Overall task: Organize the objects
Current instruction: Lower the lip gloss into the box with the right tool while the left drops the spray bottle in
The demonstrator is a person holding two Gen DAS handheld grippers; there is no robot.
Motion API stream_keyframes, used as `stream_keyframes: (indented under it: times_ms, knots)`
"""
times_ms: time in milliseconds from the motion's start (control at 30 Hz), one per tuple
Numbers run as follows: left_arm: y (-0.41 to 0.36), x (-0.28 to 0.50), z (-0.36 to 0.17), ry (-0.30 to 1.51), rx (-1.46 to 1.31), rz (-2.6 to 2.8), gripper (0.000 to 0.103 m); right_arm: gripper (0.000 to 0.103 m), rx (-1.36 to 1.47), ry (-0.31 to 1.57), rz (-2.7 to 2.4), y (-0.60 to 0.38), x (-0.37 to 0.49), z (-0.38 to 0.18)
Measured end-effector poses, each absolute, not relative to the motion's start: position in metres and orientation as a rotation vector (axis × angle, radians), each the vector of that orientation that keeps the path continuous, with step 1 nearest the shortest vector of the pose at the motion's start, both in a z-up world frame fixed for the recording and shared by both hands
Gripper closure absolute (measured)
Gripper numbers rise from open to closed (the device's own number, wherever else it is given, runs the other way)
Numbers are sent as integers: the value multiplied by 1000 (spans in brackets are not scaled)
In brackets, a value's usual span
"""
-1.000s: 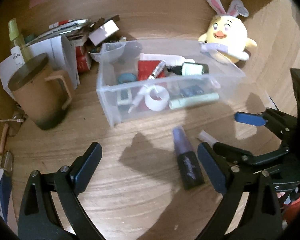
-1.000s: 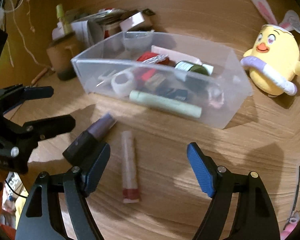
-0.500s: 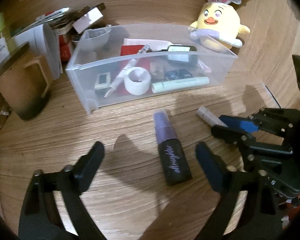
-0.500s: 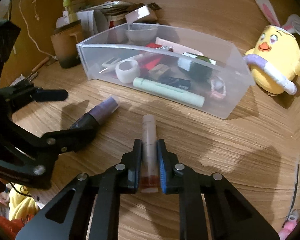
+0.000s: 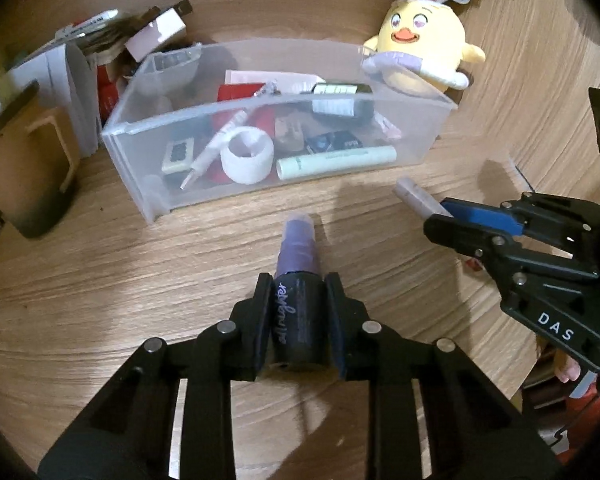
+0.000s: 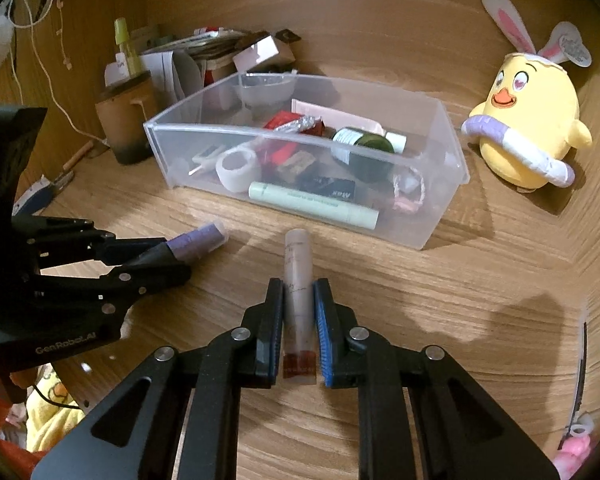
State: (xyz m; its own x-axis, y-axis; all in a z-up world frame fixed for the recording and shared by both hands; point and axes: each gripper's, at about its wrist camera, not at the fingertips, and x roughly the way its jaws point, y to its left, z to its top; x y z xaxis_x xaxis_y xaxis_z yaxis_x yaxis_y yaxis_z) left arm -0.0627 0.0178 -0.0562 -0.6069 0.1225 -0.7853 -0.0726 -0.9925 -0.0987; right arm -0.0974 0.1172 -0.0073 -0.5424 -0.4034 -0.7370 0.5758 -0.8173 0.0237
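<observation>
Left wrist: left gripper [image 5: 299, 320] has just closed, apparently pinching the spray bottle [image 5: 298, 300].

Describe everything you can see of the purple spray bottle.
The spray bottle is small, with a dark body bearing pale script lettering, and a clear cap over a purple top that points toward the bin. It looks like plastic. It lies on the wooden table, cap closed. The left gripper has just closed on its body, pads pressing both sides.

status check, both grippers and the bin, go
Left gripper just closed on purple spray bottle. Right gripper shut on clear tube. Both items low over the desk, clear bin straight ahead, path open.
</observation>
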Motion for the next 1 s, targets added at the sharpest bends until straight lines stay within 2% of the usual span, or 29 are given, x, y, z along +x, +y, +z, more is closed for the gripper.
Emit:
stream_keyframes:
  times_ms: [1000]
  knots:
    - [-18,-63,53,-265,-912,2910,78,89,799,155,-2436,115,-120,65]
